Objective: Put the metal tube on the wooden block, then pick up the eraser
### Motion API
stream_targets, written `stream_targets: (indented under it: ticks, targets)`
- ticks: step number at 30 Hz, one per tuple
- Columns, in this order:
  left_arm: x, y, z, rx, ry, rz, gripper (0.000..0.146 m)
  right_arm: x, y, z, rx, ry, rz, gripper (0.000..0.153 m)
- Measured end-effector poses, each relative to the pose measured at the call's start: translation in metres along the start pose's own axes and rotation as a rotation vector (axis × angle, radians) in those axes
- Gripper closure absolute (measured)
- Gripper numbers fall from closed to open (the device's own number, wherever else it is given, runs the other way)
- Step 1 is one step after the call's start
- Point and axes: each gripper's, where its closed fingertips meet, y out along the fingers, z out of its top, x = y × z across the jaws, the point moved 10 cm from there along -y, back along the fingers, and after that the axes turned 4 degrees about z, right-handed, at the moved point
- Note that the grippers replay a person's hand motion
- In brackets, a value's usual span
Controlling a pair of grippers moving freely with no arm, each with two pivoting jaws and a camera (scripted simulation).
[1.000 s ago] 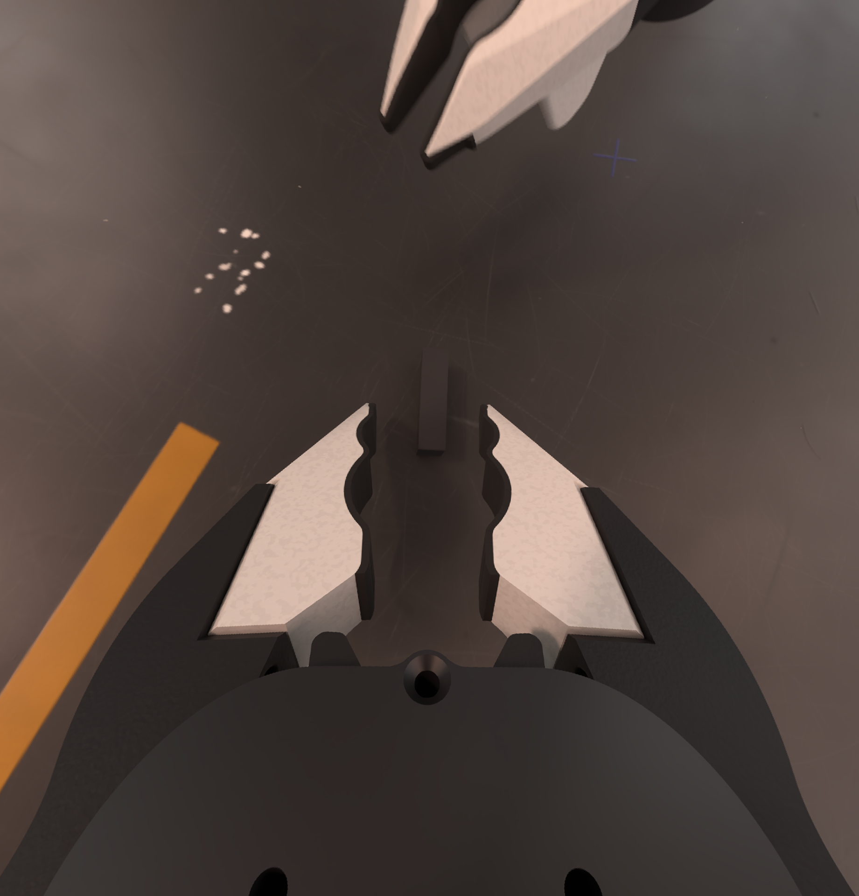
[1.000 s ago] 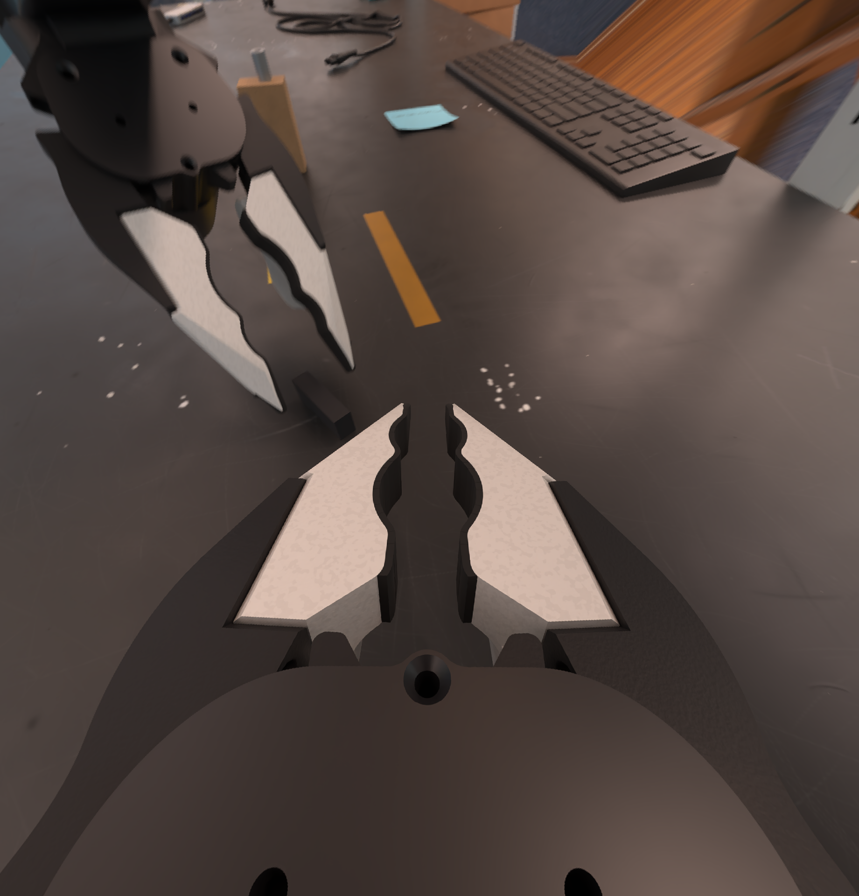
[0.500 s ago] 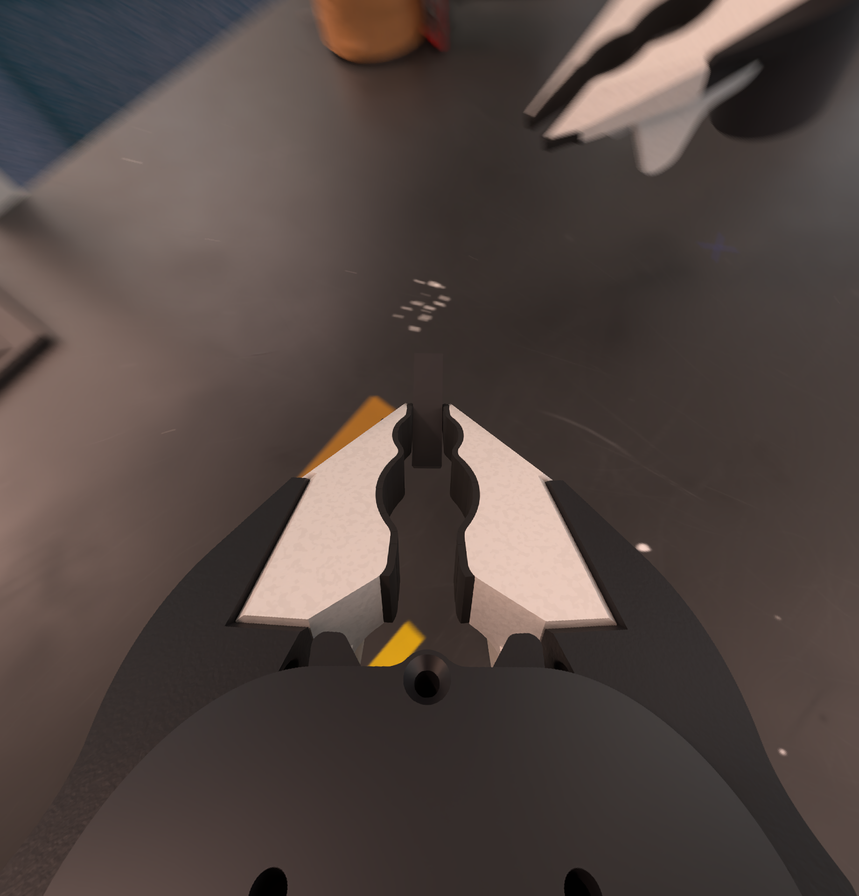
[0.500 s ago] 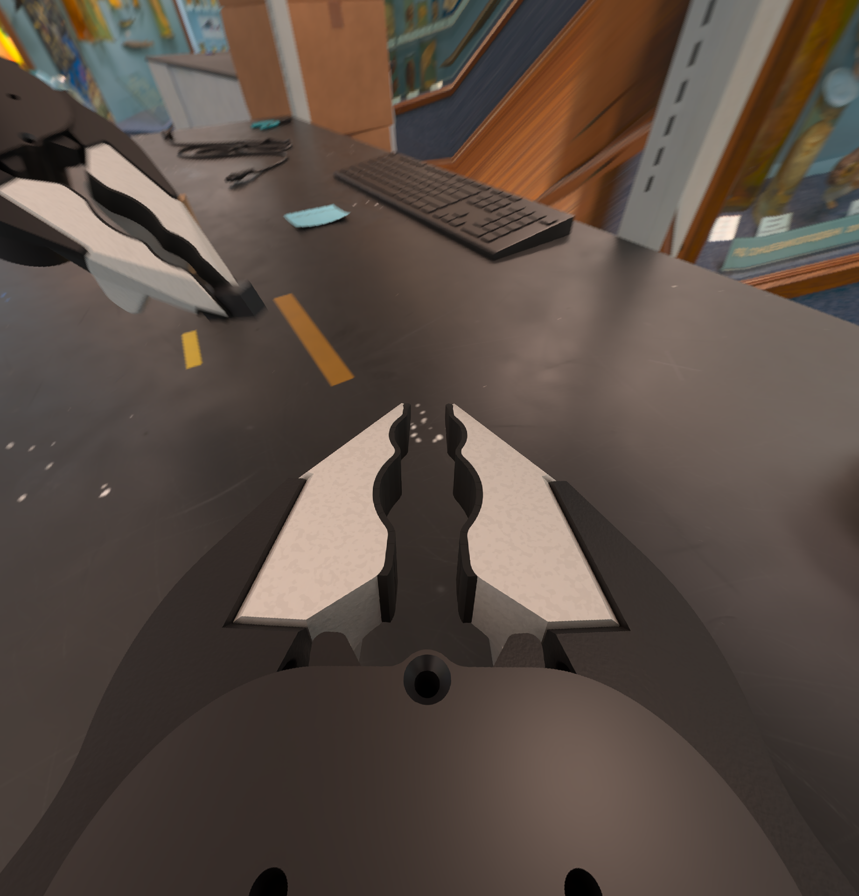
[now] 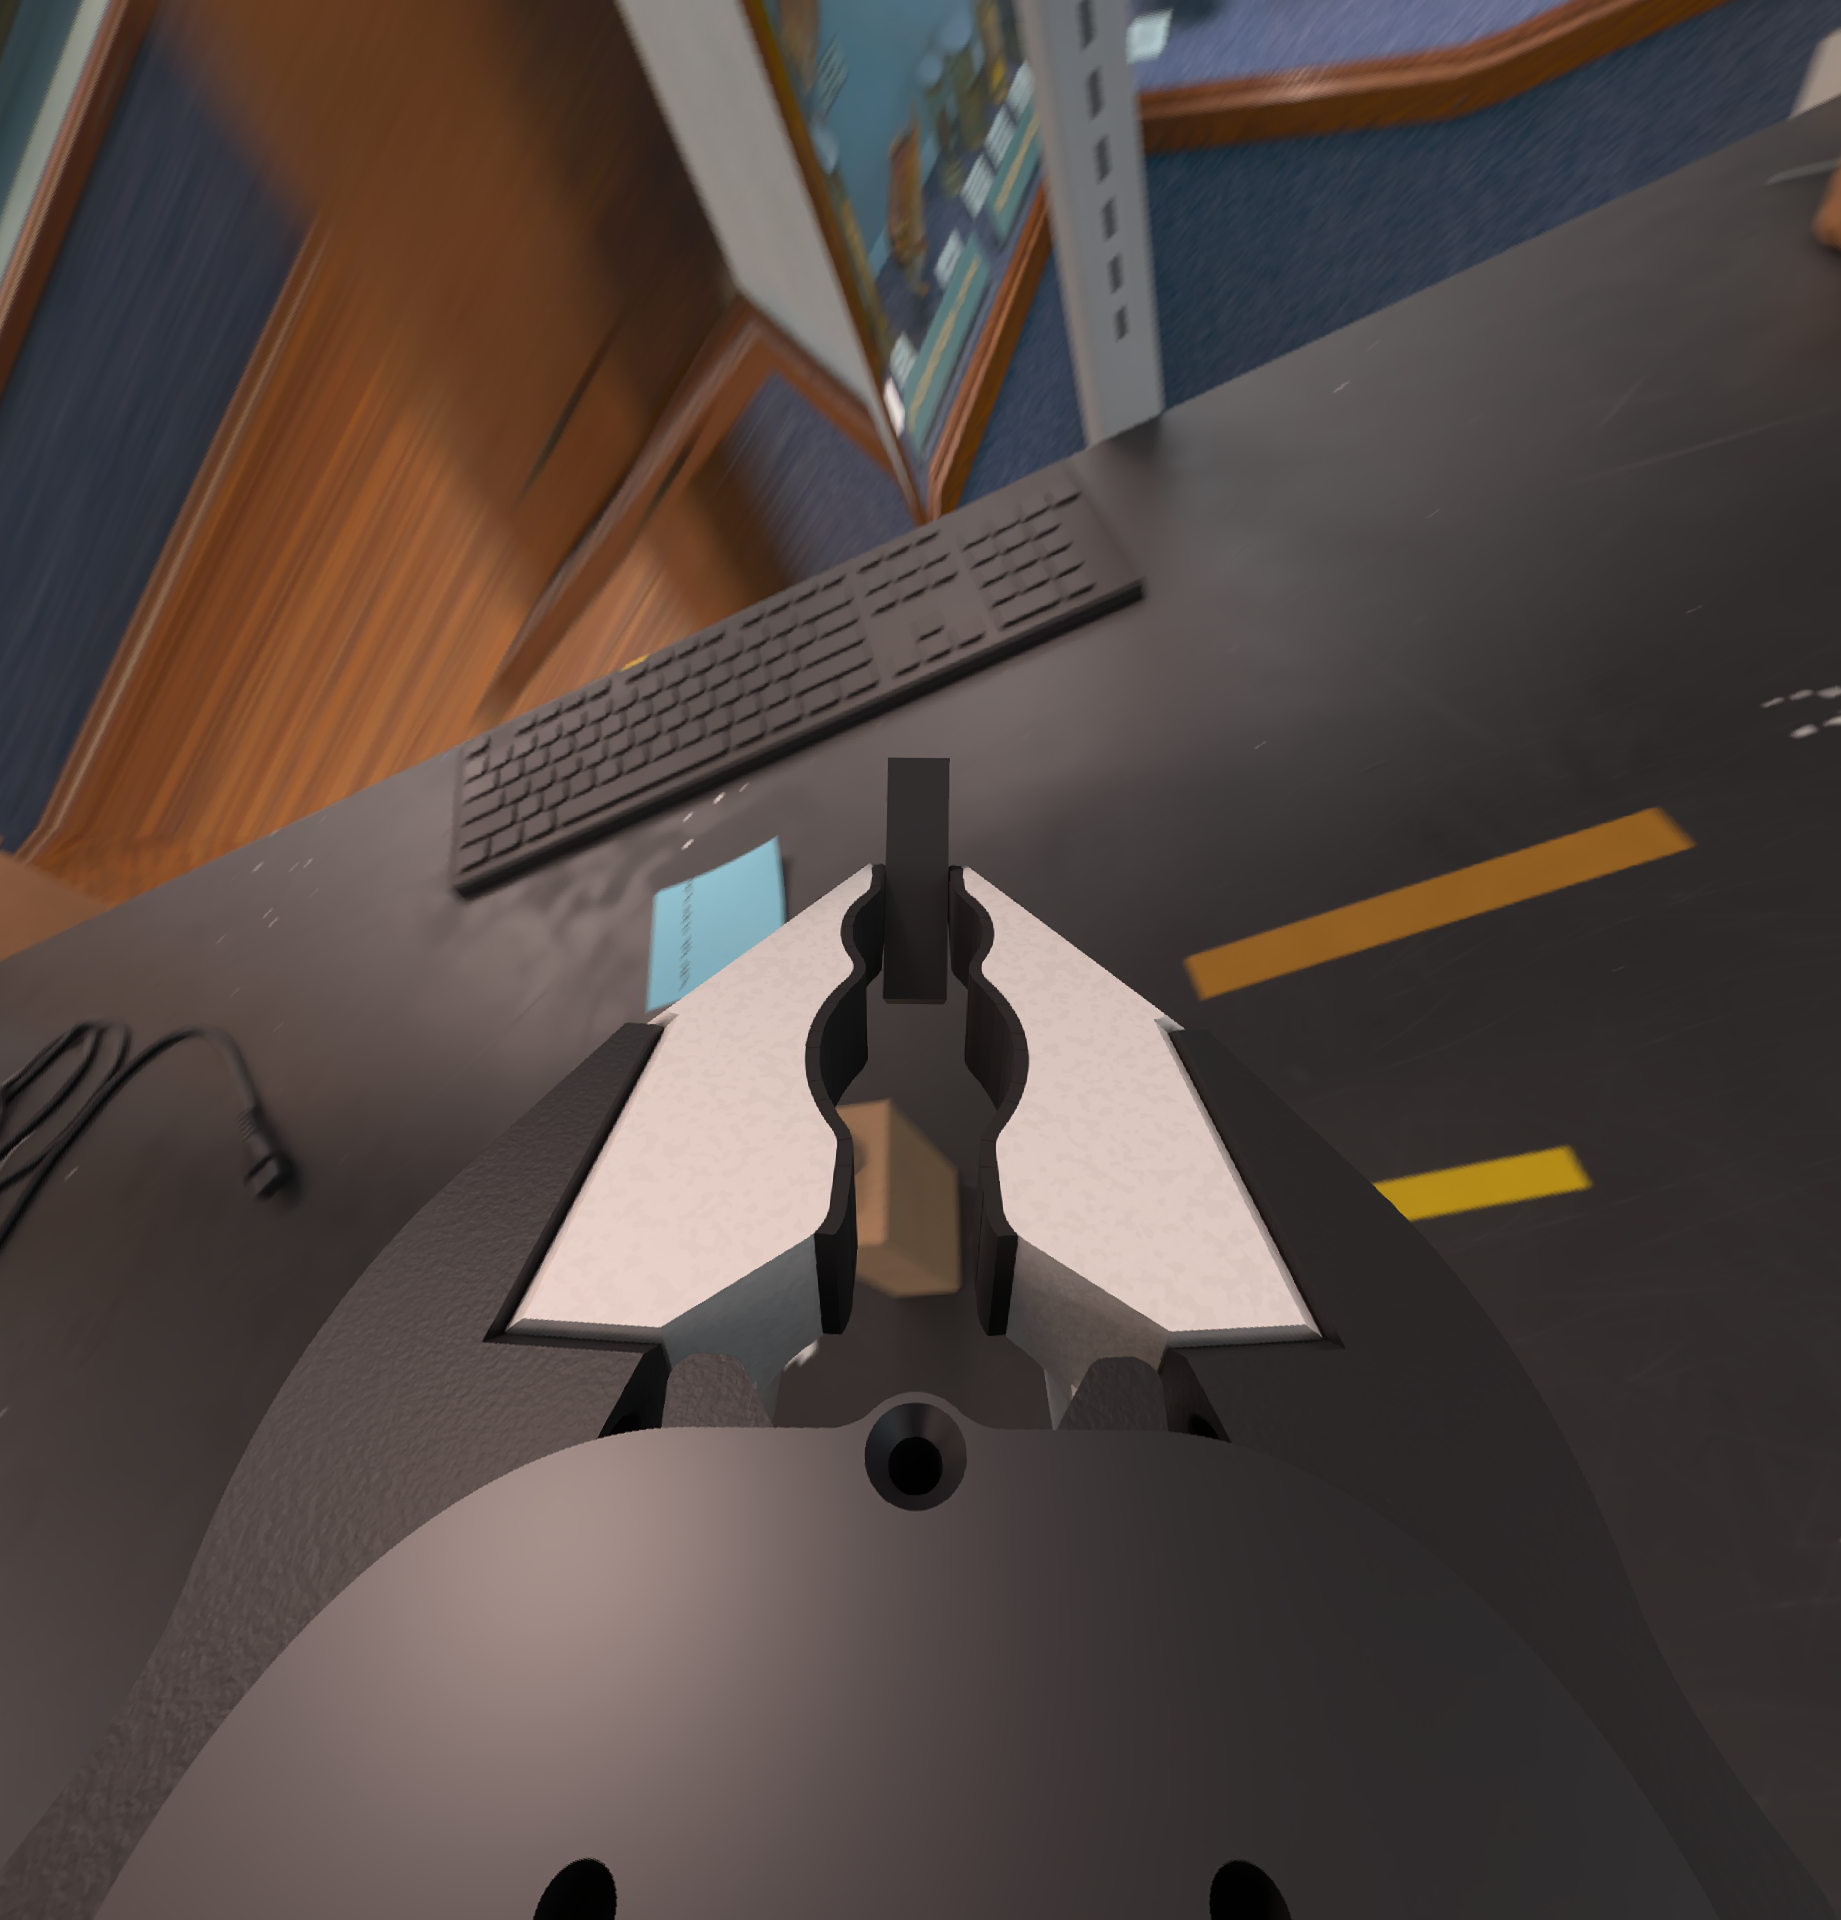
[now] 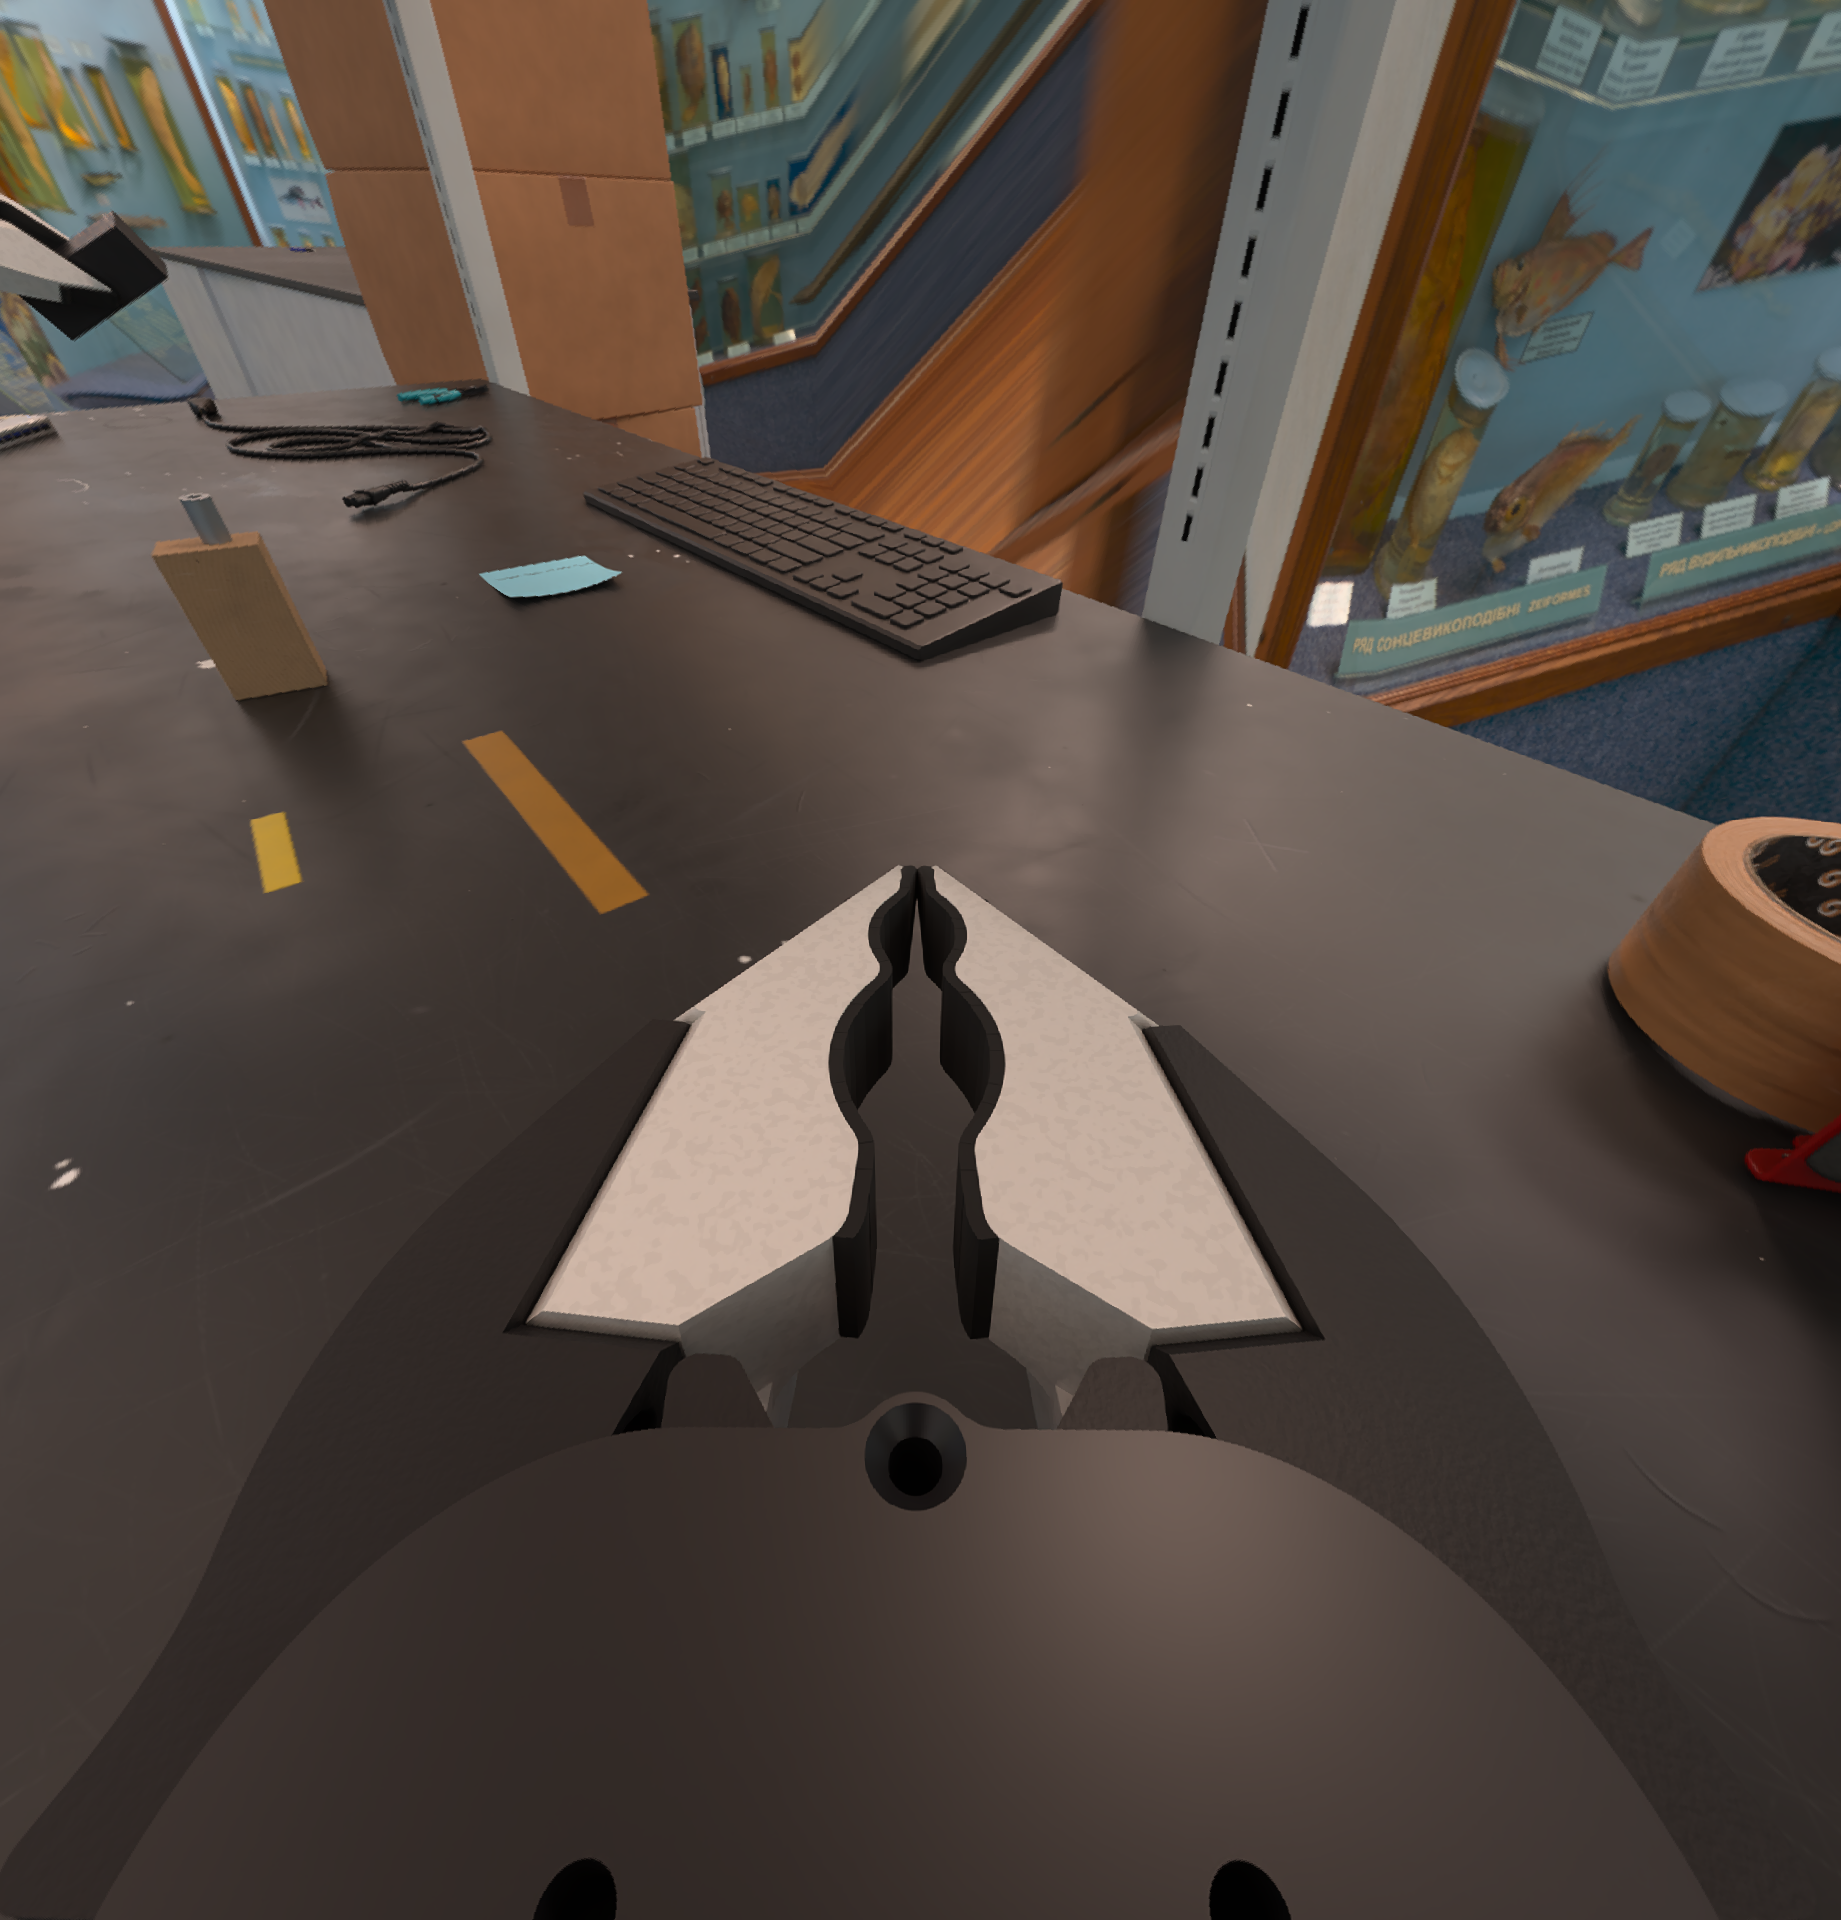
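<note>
Left gripper: we are gripping the eraser, a dark slab, between our fingertips, closed down to its width; it is sticking out past the tips and hanging well above the table. In the right wrist view it is showing at the upper left edge, clear of everything below.

Right gripper: we are holding nothing; the tips are pressed together, hovering over bare dark table.

Wooden block: standing upright, with the metal tube standing upright on its top. In the left wrist view the block is showing below us, through the gap between our fingers.

Keyboard: lying along the far table edge. Blue note: lying flat between block and keyboard. Cable: coiling near the far corner. Orange strip and yellow strip: lying flat on the open middle. Tape roll: sitting at the right edge, well apart from our right fingers.
</note>
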Motion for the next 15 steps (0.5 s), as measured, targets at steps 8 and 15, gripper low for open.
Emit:
stream_targets:
  ticks: [8,15]
  targets:
    - [-0.026,-0.004,-0.027,-0.035,0.082,0.143,0.135,-0.001,-0.001,-0.001,-0.002,0.002,0.0,0.153]
    - [-0.031,0.006,-0.061,-0.075,0.312,0.259,0.135,0.001,0.0,-0.004,-0.017,0.029,0.007,0.153]
